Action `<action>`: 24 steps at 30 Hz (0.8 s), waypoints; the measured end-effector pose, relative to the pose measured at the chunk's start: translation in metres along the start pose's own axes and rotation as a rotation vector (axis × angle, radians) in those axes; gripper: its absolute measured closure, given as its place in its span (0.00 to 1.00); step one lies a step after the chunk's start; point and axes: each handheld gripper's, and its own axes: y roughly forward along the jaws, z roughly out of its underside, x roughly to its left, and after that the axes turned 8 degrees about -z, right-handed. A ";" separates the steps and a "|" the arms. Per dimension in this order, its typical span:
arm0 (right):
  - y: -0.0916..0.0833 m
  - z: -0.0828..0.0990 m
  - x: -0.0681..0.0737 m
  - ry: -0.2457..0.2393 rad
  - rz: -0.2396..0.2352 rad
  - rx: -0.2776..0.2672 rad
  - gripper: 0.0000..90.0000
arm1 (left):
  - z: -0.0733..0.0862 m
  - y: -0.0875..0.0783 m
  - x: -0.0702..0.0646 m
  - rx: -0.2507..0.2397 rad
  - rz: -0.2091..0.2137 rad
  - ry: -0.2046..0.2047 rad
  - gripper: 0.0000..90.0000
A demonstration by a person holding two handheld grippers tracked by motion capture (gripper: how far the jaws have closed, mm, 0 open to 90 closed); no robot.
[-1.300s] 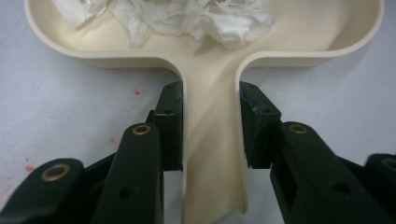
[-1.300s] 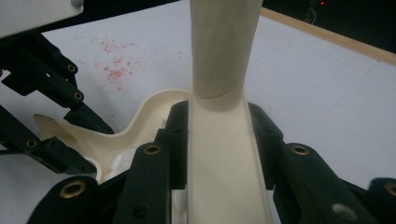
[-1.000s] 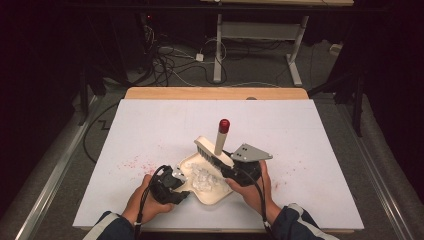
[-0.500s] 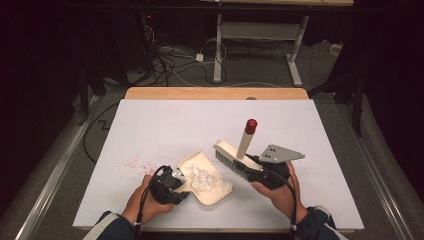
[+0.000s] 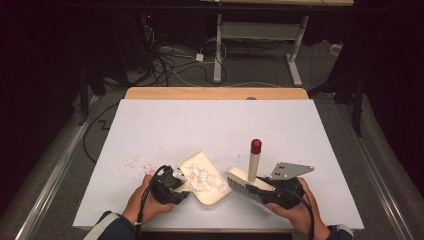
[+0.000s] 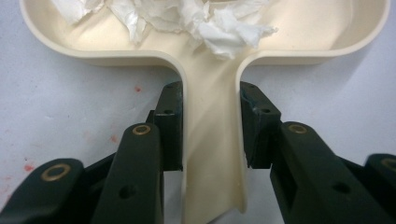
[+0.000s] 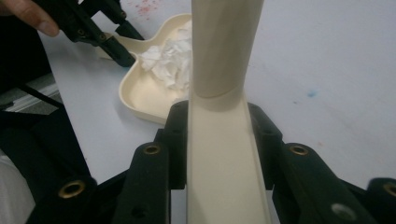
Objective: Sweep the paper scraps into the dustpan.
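Note:
A cream dustpan [image 5: 216, 194] lies near the front edge of the white table [image 5: 225, 125], with crumpled white paper [image 5: 202, 177] heaped in it. My left gripper [image 5: 182, 183] is shut on the dustpan's handle [image 6: 212, 140], a pad on each side; the paper [image 6: 196, 18] lies just ahead in the pan. My right gripper [image 5: 260, 189] is shut on a cream brush [image 5: 241, 181], which stands just right of the pan and apart from it. The brush's round handle [image 7: 224, 56] rises steeply to a red tip [image 5: 256, 146]. The right gripper view also takes in the dustpan [image 7: 140, 93] and the left gripper [image 7: 107, 37].
Red specks [image 5: 132, 162] dot the table left of the pan, and a small blue speck [image 7: 312, 93] lies to the brush's right. A wooden strip [image 5: 215, 93] borders the far edge. Cables [image 5: 170, 60] and desk legs [image 5: 295, 55] stand on the floor behind.
My right gripper has carried the brush to the right, off the dustpan and clear of it. The left gripper and the dustpan have stayed put.

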 end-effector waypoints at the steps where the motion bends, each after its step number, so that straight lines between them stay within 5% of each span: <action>1: 0.004 -0.001 0.002 -0.005 -0.005 0.002 0.75 | 0.000 0.000 0.000 0.000 -0.001 0.000 0.71; 10: 0.026 -0.013 0.013 -0.050 -0.062 0.007 0.75 | 0.000 0.000 0.000 -0.003 -0.002 0.003 0.71; 20: 0.005 -0.023 -0.001 -0.037 -0.041 -0.103 0.75 | 0.004 -0.002 0.005 0.000 0.000 -0.010 0.71; 24: 0.006 -0.032 -0.008 -0.066 -0.017 -0.130 0.75 | 0.007 -0.003 0.008 0.002 0.005 -0.017 0.71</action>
